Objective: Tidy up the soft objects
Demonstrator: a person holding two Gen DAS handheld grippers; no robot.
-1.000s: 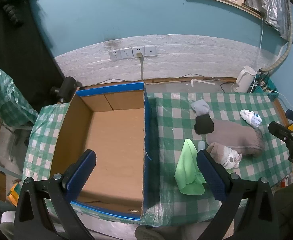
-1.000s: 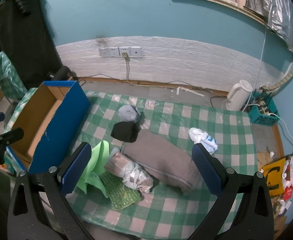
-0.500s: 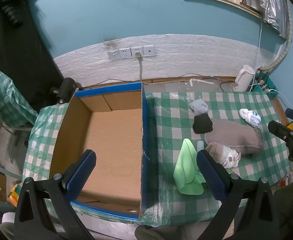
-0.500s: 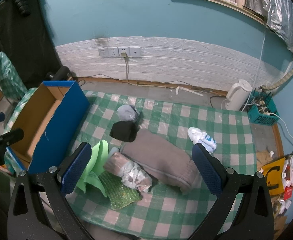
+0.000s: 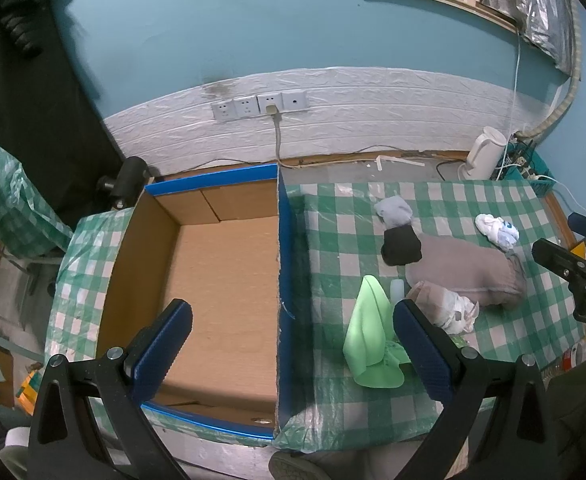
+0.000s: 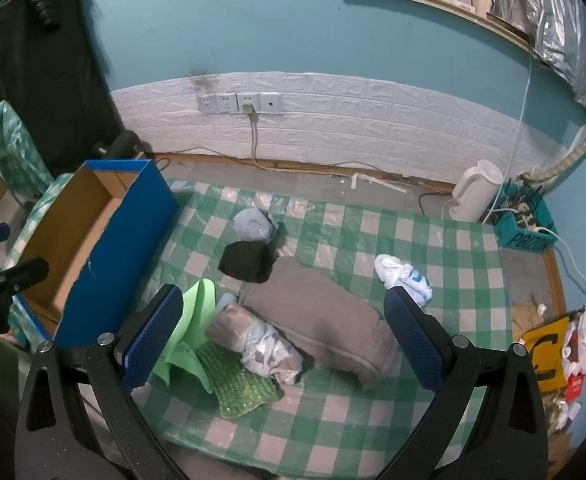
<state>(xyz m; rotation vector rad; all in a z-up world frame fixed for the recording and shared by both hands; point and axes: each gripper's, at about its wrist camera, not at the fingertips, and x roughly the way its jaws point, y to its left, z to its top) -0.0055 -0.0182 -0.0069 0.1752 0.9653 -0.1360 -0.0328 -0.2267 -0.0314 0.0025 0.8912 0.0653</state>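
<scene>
**Overhead, both claws spread and bare**

Here, a left gripper hung above the seam between box and cloth, jaws spread wide, nothing between the blue pads. Likewise a right gripper over the heap, jaws equally wide, gripping nothing.

Along the left edge of the checked tablecloth: a blue-sided cardboard box, bare brown floor inside.

Near the cloth's middle, a folded grey-brown garment. Touching its far left end, a black sock; just beyond that, a grey sock, the two in contact. Toward the right edge, apart from the heap, a white-and-blue sock bundle.

Toward the near-left corner, a light green cloth standing in a peak just beside the box wall. Against it, a green bubbled mat lying flat, and partly on top of that a crumpled plastic-wrapped bundle pressed to the garment's near side.

Off the far right corner, on the floor, a white kettle and a teal basket.
</scene>
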